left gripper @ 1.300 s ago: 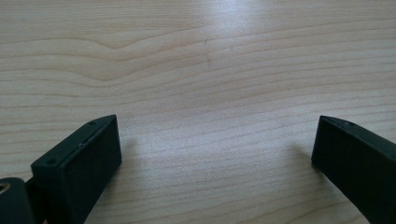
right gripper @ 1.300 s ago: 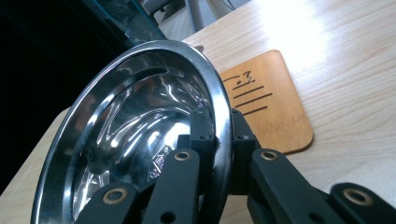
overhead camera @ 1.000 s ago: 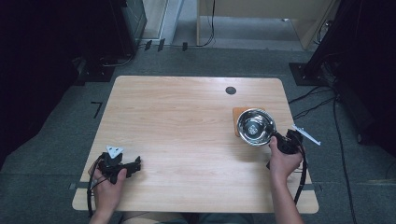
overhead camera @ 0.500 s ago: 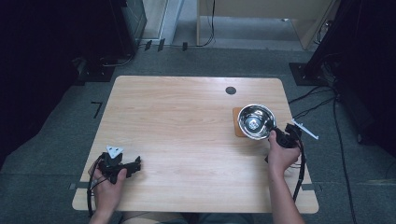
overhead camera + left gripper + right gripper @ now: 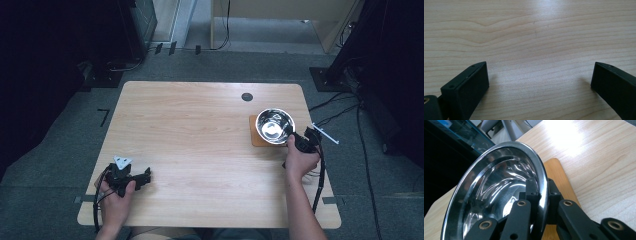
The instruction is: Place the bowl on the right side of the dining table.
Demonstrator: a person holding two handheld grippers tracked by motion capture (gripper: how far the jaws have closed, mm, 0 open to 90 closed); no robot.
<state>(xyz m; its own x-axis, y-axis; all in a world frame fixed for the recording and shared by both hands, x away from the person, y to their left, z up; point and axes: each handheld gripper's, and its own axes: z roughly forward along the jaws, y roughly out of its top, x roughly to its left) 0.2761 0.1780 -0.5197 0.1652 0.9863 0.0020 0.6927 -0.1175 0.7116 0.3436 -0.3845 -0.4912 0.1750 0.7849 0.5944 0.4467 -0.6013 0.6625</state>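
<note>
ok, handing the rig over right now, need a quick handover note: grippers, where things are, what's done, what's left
Right gripper: jaws shut on the rim of the steel bowl, one jaw inside, one outside.
Left gripper: jaws open, holding nothing, low over bare wood near the table's front left.
The bowl is over the brown coaster near the right edge; whether it rests on it or is lifted cannot be told.
Done: the bowl is gripped.
Left: probably seat the bowl on the coaster if that is the aim, then release.
</note>
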